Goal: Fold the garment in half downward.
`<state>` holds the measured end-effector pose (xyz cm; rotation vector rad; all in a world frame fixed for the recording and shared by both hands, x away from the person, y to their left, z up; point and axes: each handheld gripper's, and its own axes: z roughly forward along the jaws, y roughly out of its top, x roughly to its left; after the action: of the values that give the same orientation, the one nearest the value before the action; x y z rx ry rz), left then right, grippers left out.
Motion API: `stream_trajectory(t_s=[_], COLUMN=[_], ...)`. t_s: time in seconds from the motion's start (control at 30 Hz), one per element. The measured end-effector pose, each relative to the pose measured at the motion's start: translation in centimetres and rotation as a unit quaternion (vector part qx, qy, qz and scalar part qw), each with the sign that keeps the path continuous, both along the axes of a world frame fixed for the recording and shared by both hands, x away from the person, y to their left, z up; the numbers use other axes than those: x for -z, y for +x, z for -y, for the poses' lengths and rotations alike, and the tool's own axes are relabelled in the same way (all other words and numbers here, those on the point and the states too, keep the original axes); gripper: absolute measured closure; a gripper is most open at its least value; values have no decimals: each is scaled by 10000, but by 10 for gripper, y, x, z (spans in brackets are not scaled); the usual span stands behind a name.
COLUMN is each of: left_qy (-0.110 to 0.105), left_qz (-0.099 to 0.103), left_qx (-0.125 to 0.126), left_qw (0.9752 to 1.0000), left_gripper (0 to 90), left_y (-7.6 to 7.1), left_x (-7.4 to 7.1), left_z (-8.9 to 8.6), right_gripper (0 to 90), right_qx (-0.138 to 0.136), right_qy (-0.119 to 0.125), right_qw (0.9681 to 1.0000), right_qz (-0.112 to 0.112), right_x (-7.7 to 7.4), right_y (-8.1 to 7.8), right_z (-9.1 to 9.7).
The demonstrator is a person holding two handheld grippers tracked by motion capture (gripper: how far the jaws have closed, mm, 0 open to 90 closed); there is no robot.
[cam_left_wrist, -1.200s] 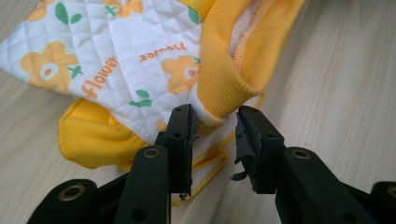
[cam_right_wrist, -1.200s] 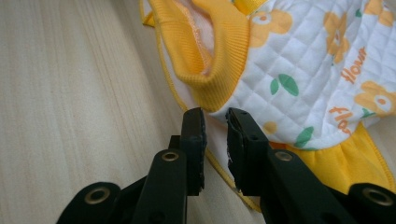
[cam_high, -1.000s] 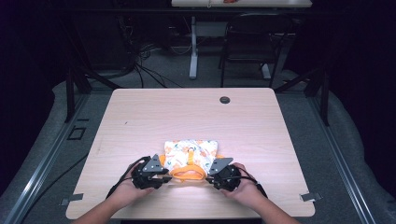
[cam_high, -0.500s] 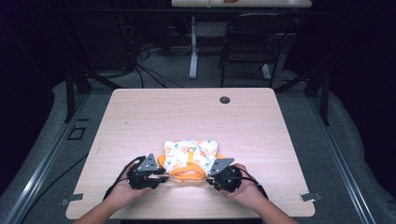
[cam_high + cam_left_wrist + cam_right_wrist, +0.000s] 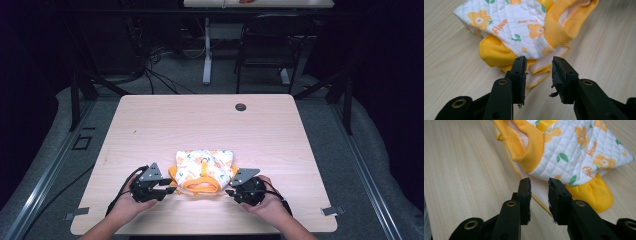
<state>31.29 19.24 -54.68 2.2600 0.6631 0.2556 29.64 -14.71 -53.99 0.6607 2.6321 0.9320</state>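
Both grippers sit at the near edge of the table (image 5: 150,125) in the high view, the left gripper (image 5: 167,189) and right gripper (image 5: 230,192) flanking a folded quilted baby garment (image 5: 204,167), white with orange flowers and yellow trim. Along the left gripper's jaws, they stand apart and have just been opening, the yellow hem (image 5: 537,71) lying loose between their tips. Along the right gripper's jaws, they too have just been opening, parted over the garment's thin edge (image 5: 541,205), gripping nothing.

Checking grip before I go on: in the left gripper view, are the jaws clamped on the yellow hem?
No, the left gripper stands open, the garment's hem between its jaws, unpinched.
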Motion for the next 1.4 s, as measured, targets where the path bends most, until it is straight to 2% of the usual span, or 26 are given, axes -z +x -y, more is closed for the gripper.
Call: stream_trajectory(t_s=[0.3, 0.57, 0.7, 0.9, 1.03, 1.17, 1.27, 1.33, 1.4], left_qy=[-331, -634, -517, -422, -537, -475, -525, -569, -662], left_qz=[-59, -91, 27, 85, 35, 81, 118, 144, 144], left_qx=[-368, -724, -889, -1047, -1203, -1304, -1419, -1479, -1557], left_qw=[9988, 9953, 9947, 9936, 9913, 9903, 9884, 9873, 9855], left_gripper=[620, 605, 602, 596, 593, 592, 592, 592, 592], left_y=[-1, -4, -4, -4, -4, -4, -4, -3, -3], left_x=[-5, -3, 0, 6, 13, 16, 18, 18, 18], left_z=[-16, -35, -44, -52, -59, -65, -68, -70, -72], right_gripper=[692, 683, 680, 676, 673, 671, 671, 671, 671], right_qx=[311, 617, 780, 979, 1087, 1155, 1258, 1334, 1348], right_qy=[205, 388, 450, 495, 544, 520, 604, 744, 770], right_qw=[9993, 9973, 9959, 9940, 9926, 9919, 9902, 9882, 9879], right_qz=[-56, -86, -77, -27, -33, -16, 74, 58, 53], right_x=[-6, -7, -5, -2, 1, 4, 7, 9, 11], right_y=[-2, -5, -6, -5, -4, -4, -4, -3, -3], right_z=[17, 32, 40, 50, 55, 58, 59, 59, 59])
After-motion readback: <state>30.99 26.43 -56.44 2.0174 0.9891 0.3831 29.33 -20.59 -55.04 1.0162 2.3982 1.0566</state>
